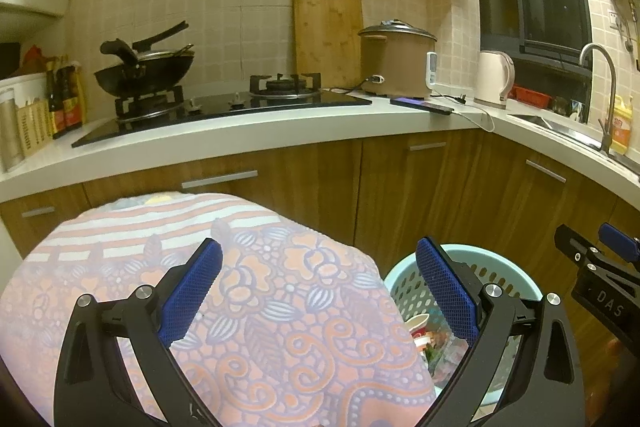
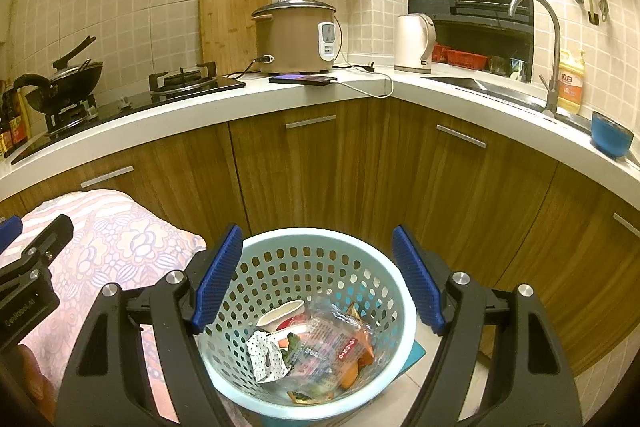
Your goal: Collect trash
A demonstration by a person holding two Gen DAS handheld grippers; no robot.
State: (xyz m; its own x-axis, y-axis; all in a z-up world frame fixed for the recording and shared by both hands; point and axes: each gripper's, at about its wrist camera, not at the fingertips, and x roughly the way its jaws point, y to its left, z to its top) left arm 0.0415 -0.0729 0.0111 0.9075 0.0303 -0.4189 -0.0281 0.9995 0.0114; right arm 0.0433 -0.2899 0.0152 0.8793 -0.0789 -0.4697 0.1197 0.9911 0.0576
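— What is under the left gripper (image 1: 318, 291)?

— Its blue pads (image 1: 192, 291) stand wide apart with nothing between them, over a surface covered by a pink flowered cloth (image 1: 256, 307). At the right is a light blue basket (image 1: 500, 267) with wrappers (image 1: 432, 343) inside.

— And behind?

— Wooden cabinets, then the table (image 1: 280, 131) with a wok (image 1: 144, 71), a cutting board (image 1: 326, 35), a rice cooker (image 1: 396, 61) and a kettle (image 1: 494, 77). The right gripper (image 1: 600, 255) shows at the edge.

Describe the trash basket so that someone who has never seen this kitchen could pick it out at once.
Below the wooden cabinets under the white counter, on the floor beside a floral-covered surface, stands the basket. It is round, pale blue and perforated, holding wrappers and a paper cup.
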